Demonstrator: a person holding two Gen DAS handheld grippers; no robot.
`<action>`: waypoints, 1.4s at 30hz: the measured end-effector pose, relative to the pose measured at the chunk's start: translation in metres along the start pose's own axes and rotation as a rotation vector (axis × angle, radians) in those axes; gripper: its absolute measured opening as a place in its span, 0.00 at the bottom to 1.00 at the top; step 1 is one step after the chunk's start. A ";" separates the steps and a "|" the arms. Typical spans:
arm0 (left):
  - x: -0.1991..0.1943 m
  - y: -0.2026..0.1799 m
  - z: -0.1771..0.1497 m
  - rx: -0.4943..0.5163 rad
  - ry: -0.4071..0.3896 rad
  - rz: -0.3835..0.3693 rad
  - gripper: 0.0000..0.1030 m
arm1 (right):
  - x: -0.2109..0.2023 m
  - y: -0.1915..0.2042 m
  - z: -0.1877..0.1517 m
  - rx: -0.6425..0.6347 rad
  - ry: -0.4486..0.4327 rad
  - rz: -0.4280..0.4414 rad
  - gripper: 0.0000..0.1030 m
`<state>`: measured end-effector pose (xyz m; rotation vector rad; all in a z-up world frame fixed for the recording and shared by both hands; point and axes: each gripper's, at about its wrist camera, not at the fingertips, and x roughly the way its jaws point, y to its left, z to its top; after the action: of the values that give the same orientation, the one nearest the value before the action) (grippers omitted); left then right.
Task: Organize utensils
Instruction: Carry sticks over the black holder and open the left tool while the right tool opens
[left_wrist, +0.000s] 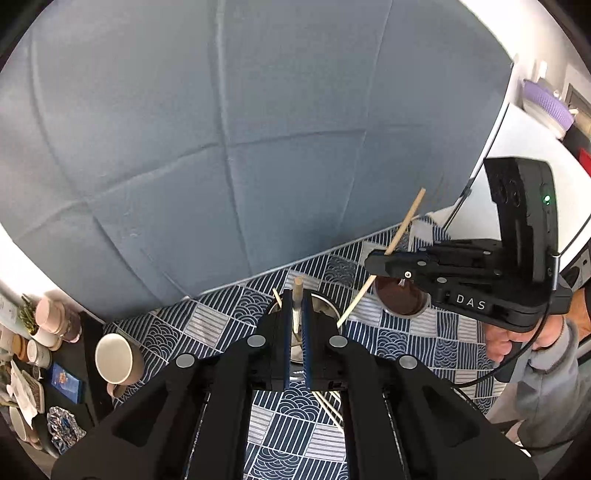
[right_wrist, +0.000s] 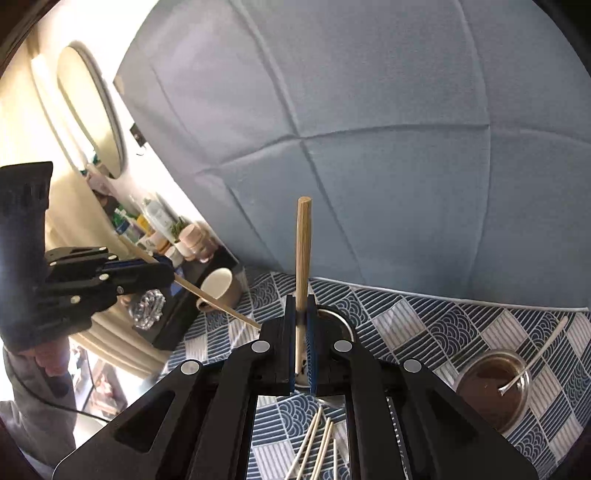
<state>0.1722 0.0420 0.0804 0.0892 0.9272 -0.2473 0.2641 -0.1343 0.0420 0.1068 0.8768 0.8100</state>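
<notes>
My left gripper (left_wrist: 295, 332) is shut on a wooden chopstick (left_wrist: 297, 291) held upright over a steel cup (left_wrist: 325, 306); it also shows in the right wrist view (right_wrist: 162, 273) with its chopstick (right_wrist: 218, 301) slanting down toward the cup. My right gripper (right_wrist: 303, 332) is shut on a second wooden chopstick (right_wrist: 303, 251), upright over the same steel cup (right_wrist: 338, 317). In the left wrist view the right gripper (left_wrist: 380, 267) holds its chopstick (left_wrist: 404, 223) tilted, tip at the cup. Several loose chopsticks (right_wrist: 314, 446) lie on the patterned cloth below.
A blue patterned cloth (left_wrist: 391, 343) covers the table. A steel bowl (right_wrist: 495, 387) with brown contents and a spoon (right_wrist: 535, 358) stands to the right. A beige mug (left_wrist: 118, 360) lies at the left, next to a cluttered dark shelf (left_wrist: 66, 380). A blue padded wall (left_wrist: 221, 147) rises behind.
</notes>
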 end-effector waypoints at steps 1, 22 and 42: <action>0.005 0.002 -0.002 -0.006 0.012 -0.007 0.05 | 0.006 -0.001 -0.001 0.001 0.008 -0.010 0.05; 0.048 0.032 -0.022 -0.060 0.122 0.053 0.19 | 0.038 -0.017 -0.022 0.031 0.056 -0.107 0.30; 0.069 0.048 -0.091 -0.121 0.248 0.127 0.46 | 0.028 -0.038 -0.088 0.110 0.132 -0.188 0.37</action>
<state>0.1528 0.0929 -0.0312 0.0681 1.1766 -0.0623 0.2335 -0.1624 -0.0490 0.0671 1.0404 0.5983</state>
